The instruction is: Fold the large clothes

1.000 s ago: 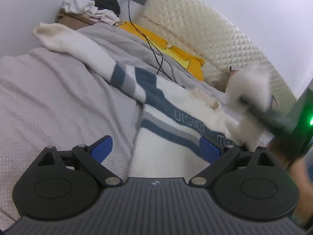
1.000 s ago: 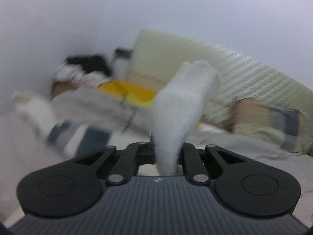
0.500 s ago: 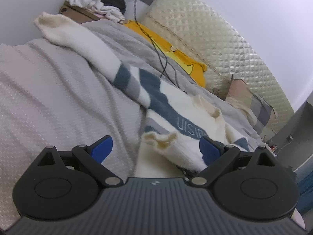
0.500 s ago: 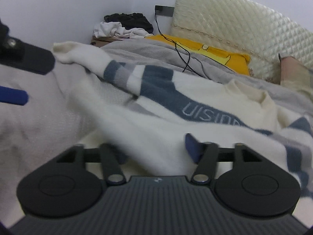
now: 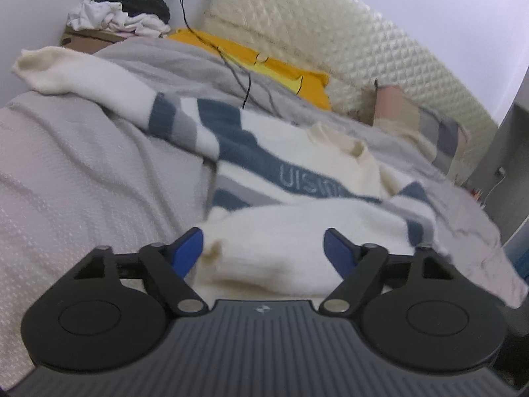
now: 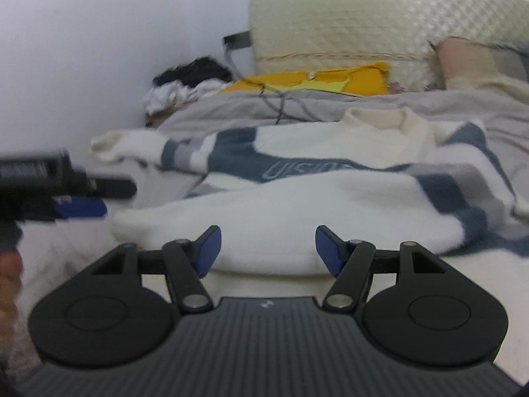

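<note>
One sleeve (image 5: 297, 231) of the cream, blue-striped sweater (image 6: 330, 152) lies folded across its body on the grey bedspread (image 5: 82, 172). The left gripper (image 5: 263, 248) is closing around that cuff (pads not yet pressing); the right gripper (image 6: 266, 248) stands part-open, holding nothing. Best pinch squarely, then smooth the sleeve flat.

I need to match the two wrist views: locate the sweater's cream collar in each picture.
Left wrist view: sweater's cream collar sits right of centre, above the blue lettered stripe.
Right wrist view: the collar sits right of centre, upper middle.
Shared landmark: the yellow pillow lies behind it in both.
</note>
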Demonstrator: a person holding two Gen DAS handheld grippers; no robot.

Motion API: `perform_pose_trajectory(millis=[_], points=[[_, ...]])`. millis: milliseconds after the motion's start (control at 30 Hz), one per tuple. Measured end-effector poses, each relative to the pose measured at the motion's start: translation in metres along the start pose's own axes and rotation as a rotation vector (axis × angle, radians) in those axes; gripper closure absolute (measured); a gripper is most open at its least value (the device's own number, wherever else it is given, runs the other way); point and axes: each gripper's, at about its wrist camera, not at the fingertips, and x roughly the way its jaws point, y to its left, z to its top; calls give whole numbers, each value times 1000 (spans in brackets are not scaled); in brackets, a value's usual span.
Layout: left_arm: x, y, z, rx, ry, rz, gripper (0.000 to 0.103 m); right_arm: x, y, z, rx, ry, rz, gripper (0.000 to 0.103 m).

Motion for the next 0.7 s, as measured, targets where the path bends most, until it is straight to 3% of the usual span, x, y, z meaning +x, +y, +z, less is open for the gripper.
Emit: perform_pose_trajectory(millis=[133, 233, 300, 467, 600, 700], points=[[18, -1, -6, 30, 60, 66, 34, 1, -20, 0, 90, -38, -19, 38], [40, 3, -13, 50, 151, 142, 34, 17, -31, -6, 119, 1, -39, 38], [49, 9, -17, 28, 192, 155, 34, 32, -36, -15, 130, 54, -56, 40], [38, 19, -12, -42, 152, 134, 34, 43, -33, -29, 111, 47, -74, 40], [18, 33, 7, -163, 71, 121, 27, 41, -37, -29, 130, 41, -61, 40], [22, 45, 38, -195, 24, 174, 25, 41, -40, -30, 148, 36, -49, 40]])
